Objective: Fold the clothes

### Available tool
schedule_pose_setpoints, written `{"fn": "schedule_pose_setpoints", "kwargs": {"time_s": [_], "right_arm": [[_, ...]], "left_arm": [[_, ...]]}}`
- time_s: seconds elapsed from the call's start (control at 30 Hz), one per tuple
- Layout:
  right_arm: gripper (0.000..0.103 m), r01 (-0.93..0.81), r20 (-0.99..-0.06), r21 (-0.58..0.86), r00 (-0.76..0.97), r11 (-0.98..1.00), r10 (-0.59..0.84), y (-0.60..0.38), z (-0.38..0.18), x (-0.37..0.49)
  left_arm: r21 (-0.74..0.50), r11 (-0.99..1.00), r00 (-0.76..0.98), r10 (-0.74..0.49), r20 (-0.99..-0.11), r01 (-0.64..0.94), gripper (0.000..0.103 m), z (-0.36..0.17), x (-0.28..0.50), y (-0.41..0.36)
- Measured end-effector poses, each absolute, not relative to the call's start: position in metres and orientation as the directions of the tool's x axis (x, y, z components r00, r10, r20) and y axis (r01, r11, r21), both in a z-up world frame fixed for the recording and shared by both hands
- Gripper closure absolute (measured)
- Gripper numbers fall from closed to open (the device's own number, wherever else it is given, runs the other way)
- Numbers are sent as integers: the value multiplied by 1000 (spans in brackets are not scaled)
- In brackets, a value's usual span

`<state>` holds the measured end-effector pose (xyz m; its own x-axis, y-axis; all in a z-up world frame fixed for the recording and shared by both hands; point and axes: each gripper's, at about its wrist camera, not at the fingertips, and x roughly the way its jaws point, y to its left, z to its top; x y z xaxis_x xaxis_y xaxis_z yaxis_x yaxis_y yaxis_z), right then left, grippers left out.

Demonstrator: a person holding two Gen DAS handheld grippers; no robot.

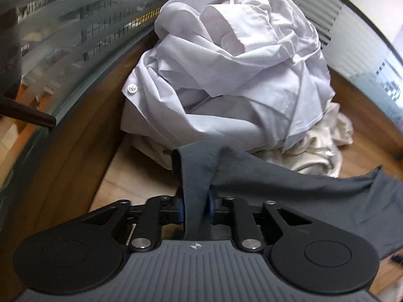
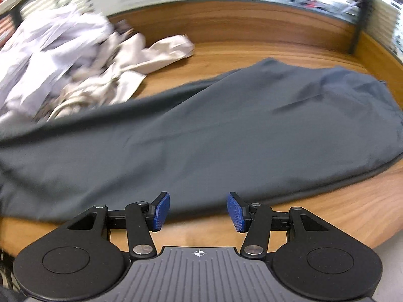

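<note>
Through my left wrist camera I am seeing my left gripper (image 1: 197, 207) pinching a bunched edge of the dark grey garment (image 1: 289, 188) — the blue pads are pressing on cloth from both sides, and a fold is standing up above them. The fabric is reading as thin, soft and light; it is draping limply away to the right of the gripper, so I judge it will sag and slide unless I am holding a hem or corner. Just beyond the grey garment a crumpled white shirt (image 1: 234, 70) is piling high, with a cream garment (image 1: 314, 151) lying under it on the wooden table (image 1: 118, 173).

Through my right wrist camera my right gripper (image 2: 198, 210) is hovering with its jaws standing apart and nothing between them, just at the near edge of the grey garment (image 2: 214, 136), which is lying spread across the table (image 2: 340, 214). That near hem looks like the sensible place to be taking hold. The white shirt (image 2: 50, 50) and cream garment (image 2: 141, 60) are crowding the far left of the grey garment — I judge they could be snagging a fold made that way.
</note>
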<state>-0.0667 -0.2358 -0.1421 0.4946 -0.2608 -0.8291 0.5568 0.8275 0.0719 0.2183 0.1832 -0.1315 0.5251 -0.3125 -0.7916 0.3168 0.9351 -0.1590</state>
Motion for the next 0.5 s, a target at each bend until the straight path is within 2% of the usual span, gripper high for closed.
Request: {"fn": "schedule_pose_setpoints", "kwargs": {"time_s": [0.07,0.1,0.13,0.17,0.23,0.3,0.5], "right_arm": [[49,566,-823,73,499,821,-271,-254,-139,-65],[49,571,-821,73,500,818,-276,-263,-137,-64],[49,570,-818,70,502,818,-280,-272,-135,-62],[49,569,-816,69,505,820,-282,-283,-132,-61],[49,560,-817,66,505,826,-277,-303,-131,-59],[49,549,-821,68,505,833,-265,-323,-129,-57],[49,463,-825,103,534,880,-184,-380,-125,-33]], "left_arm": [[-137,945,559,-288,-778,297,64,-129,217,186],[-126,950,575,-276,-770,287,56,-128,216,187],[-128,953,597,-274,-754,276,43,-124,214,189],[-128,956,630,-272,-727,264,38,-117,208,190],[-122,959,687,-269,-675,256,21,-104,196,186],[-112,959,710,-270,-650,262,16,-95,185,176],[-126,955,684,-283,-672,270,16,-96,152,122]]}}
